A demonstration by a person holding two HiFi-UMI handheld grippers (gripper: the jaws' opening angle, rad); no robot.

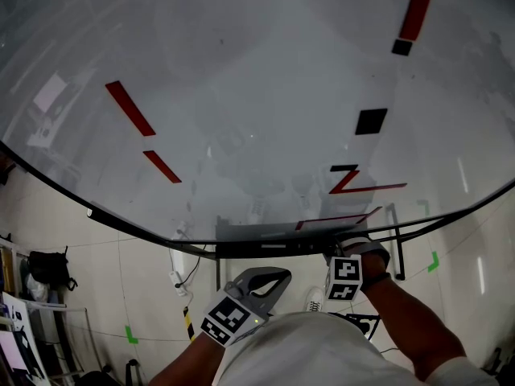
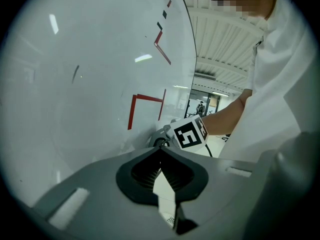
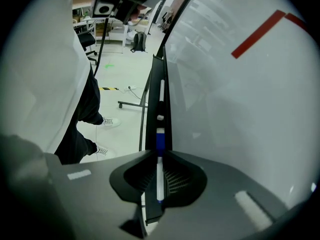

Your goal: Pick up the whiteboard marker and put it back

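Observation:
The whiteboard marker [image 3: 159, 176], a white barrel with a blue cap [image 3: 160, 141], lies along the black tray [image 3: 152, 84] under the whiteboard [image 3: 240, 109]. My right gripper [image 3: 159, 156] is shut on its barrel, cap pointing away along the tray. In the head view the right gripper [image 1: 344, 250] is at the tray [image 1: 257, 248], right of centre. My left gripper [image 1: 280, 278] hangs below the tray, close to the person's body. Seen in its own view, the left gripper [image 2: 161, 150] is shut on nothing, and the right gripper's marker cube [image 2: 190, 134] shows beyond it.
The whiteboard [image 1: 241, 95] carries red strokes [image 1: 129, 108] and black squares [image 1: 371, 121]. Another white marker [image 3: 161, 91] lies farther along the tray. The person's legs and shoes [image 3: 107, 121] stand close to the board stand. A backpack [image 3: 139, 41] and chairs sit on the floor behind.

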